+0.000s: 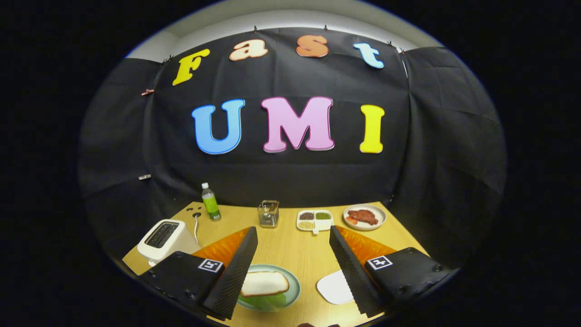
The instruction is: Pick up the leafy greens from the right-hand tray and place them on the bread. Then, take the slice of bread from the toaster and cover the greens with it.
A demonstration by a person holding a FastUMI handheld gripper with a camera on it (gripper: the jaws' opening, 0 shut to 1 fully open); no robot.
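claw [293, 268] wide open, empty — bread [264, 283] topping greens [268, 300] on plate [294, 282] by left finger, sandwich apparently done.

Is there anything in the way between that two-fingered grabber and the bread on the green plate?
Nothing visible stands in the way. The gripper is open, its fingers spread wide. The white bread slice lies on the leafy greens on the round pale-green plate, between the fingers and close to the left one.

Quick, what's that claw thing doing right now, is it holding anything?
Gripper: open, fingers spread wide and holding nothing, above the plate with the bread.
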